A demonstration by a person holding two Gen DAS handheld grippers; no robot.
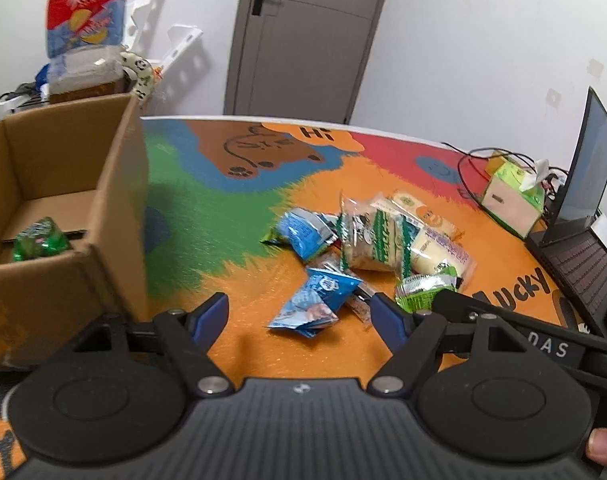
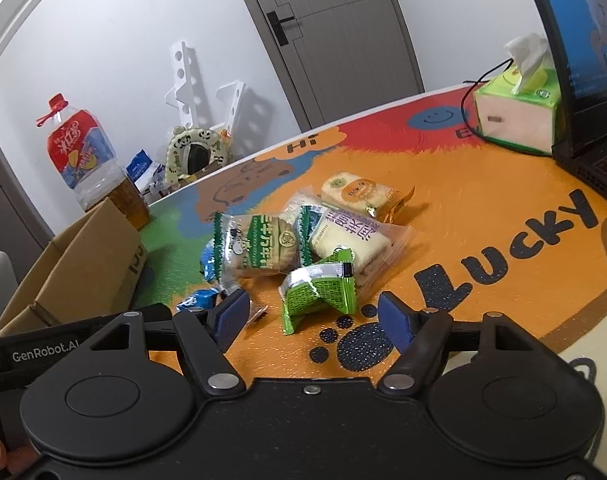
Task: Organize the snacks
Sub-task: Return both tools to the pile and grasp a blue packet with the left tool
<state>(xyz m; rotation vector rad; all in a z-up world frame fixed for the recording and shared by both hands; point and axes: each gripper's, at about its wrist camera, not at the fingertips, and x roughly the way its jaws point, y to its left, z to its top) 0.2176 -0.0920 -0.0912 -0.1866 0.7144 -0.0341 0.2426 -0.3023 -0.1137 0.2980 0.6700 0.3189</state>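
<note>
A pile of snack packets lies on the colourful table mat. In the left wrist view my left gripper (image 1: pixel 299 312) is open just in front of a blue packet (image 1: pixel 315 300); another blue packet (image 1: pixel 303 232) and clear biscuit packs (image 1: pixel 375 240) lie behind it. The cardboard box (image 1: pixel 115 184) at the left holds a green packet (image 1: pixel 39 240). In the right wrist view my right gripper (image 2: pixel 313 316) is open with a green packet (image 2: pixel 323 288) just ahead of its fingers, untouched. Behind that packet lie a biscuit pack (image 2: pixel 259 248), a white pack (image 2: pixel 351 236) and an orange pack (image 2: pixel 359 192).
An open laptop (image 1: pixel 583 200) and a tissue box (image 2: pixel 519 112) stand at the table's right side, with a black cable beside them. A large bottle (image 2: pixel 83 152) and white brackets stand behind the box. The cardboard box (image 2: pixel 79 264) sits left of the pile.
</note>
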